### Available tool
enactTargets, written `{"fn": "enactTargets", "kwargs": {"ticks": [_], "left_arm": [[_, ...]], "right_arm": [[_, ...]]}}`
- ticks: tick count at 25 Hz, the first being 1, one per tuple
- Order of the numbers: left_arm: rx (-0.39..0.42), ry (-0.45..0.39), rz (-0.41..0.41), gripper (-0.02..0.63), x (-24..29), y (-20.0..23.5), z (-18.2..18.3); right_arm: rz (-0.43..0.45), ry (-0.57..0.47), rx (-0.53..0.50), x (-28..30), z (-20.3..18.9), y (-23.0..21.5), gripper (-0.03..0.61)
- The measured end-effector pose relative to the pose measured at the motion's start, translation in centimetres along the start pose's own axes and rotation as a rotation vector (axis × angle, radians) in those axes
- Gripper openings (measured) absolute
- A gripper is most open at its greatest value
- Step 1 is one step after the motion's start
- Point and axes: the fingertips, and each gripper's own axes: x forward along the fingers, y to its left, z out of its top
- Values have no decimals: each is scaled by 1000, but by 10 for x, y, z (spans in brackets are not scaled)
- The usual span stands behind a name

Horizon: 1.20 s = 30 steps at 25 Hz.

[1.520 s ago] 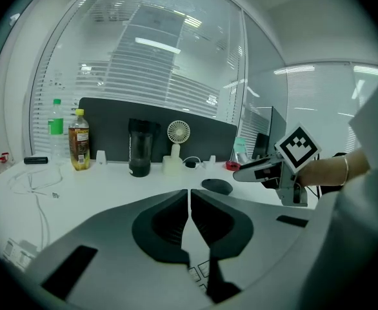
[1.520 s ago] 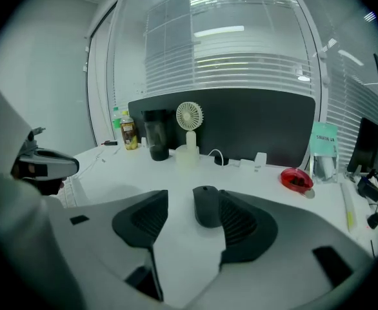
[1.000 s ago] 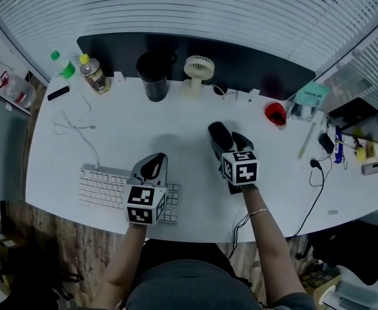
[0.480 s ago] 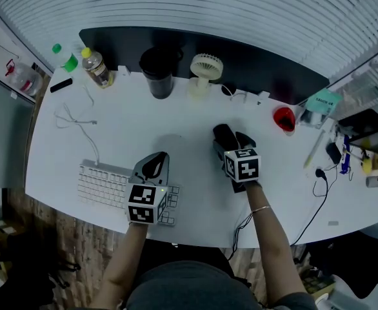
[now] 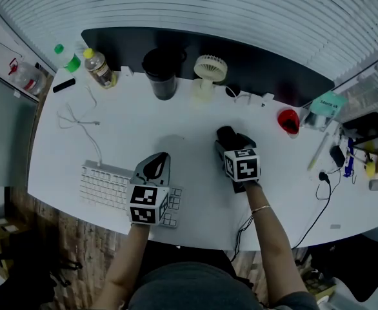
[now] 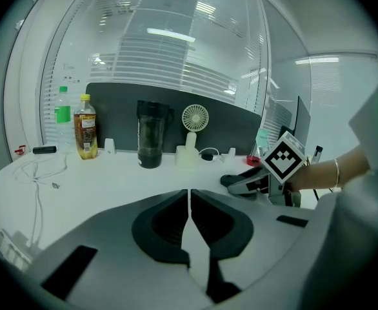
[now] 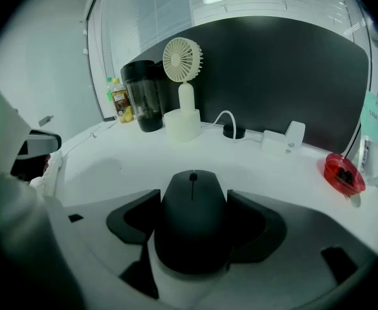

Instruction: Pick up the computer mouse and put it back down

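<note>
The black computer mouse (image 7: 192,234) rests on the white desk (image 5: 131,137), right between the jaws of my right gripper (image 7: 193,202). Those jaws have just been opening and now stand wide on either side of the mouse, no longer squeezing it. In the head view the mouse (image 5: 226,136) shows dark at the tip of the right gripper (image 5: 233,142), right of the desk's middle. My left gripper (image 5: 155,166) hovers over the keyboard's right end; its jaws (image 6: 189,202) are shut with nothing in them.
A white keyboard (image 5: 102,186) lies at the front left. Along the back stand a black tumbler (image 5: 162,73), a small white fan (image 5: 208,76), two bottles (image 5: 99,66) and a red cup (image 5: 289,120). A thin white cable (image 5: 79,124) trails at the left.
The right gripper has sunk a little toward the desk with the mouse between its jaws. The left gripper has stayed over the keyboard.
</note>
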Motion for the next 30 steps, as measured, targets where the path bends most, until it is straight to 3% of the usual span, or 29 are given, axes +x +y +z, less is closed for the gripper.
{"fn": "enactTargets", "kwargs": {"ticks": [21, 30], "left_arm": [[9, -12, 7, 32, -12, 5, -2], [32, -37, -38, 32, -22, -2, 1]], "right_arm": [[-42, -29, 23, -10, 4, 4, 297], [-83, -78, 40, -39, 12, 13, 296]]}}
